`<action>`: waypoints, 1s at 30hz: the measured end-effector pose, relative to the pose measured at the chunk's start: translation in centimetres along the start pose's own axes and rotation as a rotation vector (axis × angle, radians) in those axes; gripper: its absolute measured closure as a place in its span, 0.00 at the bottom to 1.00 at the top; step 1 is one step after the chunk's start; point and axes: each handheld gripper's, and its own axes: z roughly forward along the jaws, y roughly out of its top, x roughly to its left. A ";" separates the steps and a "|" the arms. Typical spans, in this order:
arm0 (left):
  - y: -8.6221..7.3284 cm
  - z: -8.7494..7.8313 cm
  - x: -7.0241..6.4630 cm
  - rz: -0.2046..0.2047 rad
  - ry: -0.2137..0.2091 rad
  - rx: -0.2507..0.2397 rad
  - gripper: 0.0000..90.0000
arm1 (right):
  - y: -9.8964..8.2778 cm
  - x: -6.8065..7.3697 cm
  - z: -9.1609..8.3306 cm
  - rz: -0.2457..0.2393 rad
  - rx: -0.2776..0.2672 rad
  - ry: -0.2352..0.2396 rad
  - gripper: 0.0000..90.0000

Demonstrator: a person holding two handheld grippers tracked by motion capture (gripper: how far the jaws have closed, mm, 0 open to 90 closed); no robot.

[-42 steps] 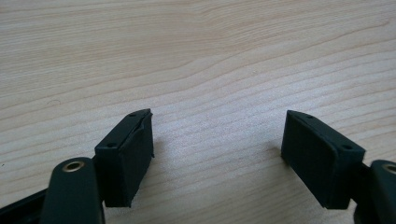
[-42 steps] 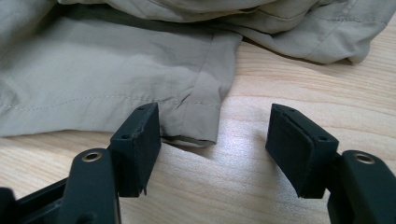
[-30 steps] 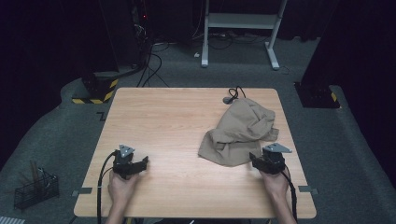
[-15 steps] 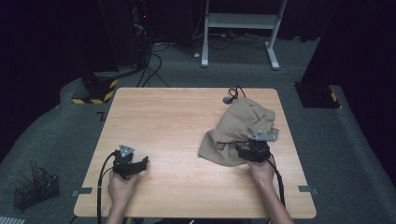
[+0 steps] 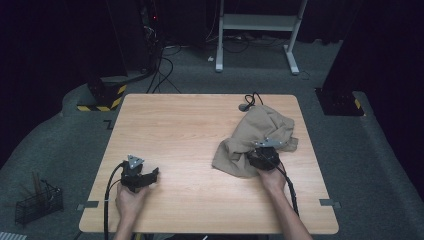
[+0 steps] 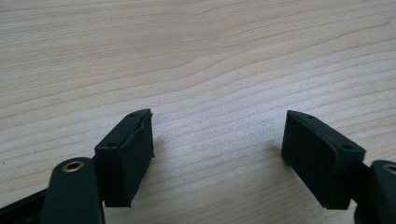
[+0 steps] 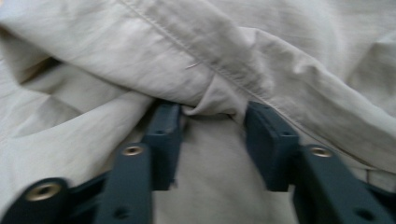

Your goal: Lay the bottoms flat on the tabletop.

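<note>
Beige garment, crumpled, table at 3 o'clock.
Right gripper closing on a fold, seemingly not yet pinched; left gripper spread, idle; straightening pending.

Right gripper's fingers — tips buried under a cloth fold — blurred.

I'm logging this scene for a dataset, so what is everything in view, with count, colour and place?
Cloth: one, tan, crumpled, on the table's right half.
Table: one, light wood, centre.
Cable plug: one, dark, at the table's far edge behind the cloth.
Wire basket: one, black, on the floor at bottom left.
White frame: one, on the floor beyond the table.
Left tongs: black, open over bare wood, near left.
Right tongs: black, jaws just closing astride a cloth fold.
Forearms: two, entering from the bottom edge.
</note>
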 end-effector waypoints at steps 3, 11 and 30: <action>0.0 0.0 0.0 0.000 0.000 0.000 0.28 | 0.1 0.1 -0.1 -0.006 0.006 0.008 0.76; 0.0 0.0 0.0 0.000 0.000 0.001 0.28 | 0.0 0.8 -0.2 -0.045 0.009 0.019 0.95; 0.0 0.0 -0.1 0.002 -0.003 0.000 0.28 | -0.6 2.8 -1.1 -0.108 0.024 0.108 0.98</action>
